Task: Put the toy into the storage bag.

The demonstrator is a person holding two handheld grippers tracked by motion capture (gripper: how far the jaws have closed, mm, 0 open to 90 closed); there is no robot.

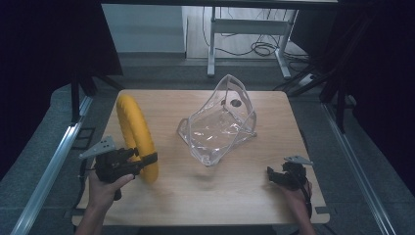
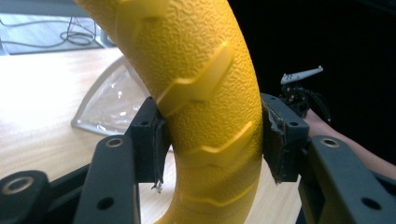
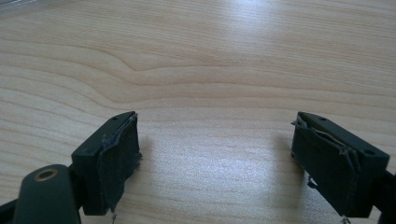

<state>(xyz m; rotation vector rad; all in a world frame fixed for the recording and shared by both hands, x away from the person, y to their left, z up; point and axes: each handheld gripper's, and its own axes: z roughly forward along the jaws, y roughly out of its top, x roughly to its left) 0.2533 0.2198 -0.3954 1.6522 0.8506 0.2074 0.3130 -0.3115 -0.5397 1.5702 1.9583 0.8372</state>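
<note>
The yellow ring [image 1: 135,134] stands on edge at the table's [image 1: 244,196] left side, its near part clamped between the jaws of the left gripper [image 1: 147,161]. In the left gripper view both pads press the ring's [image 2: 205,107] ribbed, pebbled flanks squarely, so the hold looks firm. The clear bag [image 1: 220,122] sits mid-table, just right of the ring and apart from it, its mouth seemingly lifted towards the far side, though the clear film makes that hard to read. The right gripper [image 1: 281,176] rests near the table's front right corner, jaws wide and empty over bare wood [image 3: 201,70].

The step in hand looks like carrying the ring to the bag. To do it well, keep the grip where it is, low on the rim, and lift before moving sideways so the ring does not drag or roll. The bag is limp and may slide or collapse when nudged, so the right gripper should probably pinch its rim and hold the mouth open first. Then tilt the ring to match the opening and feed it in edge first.
</note>
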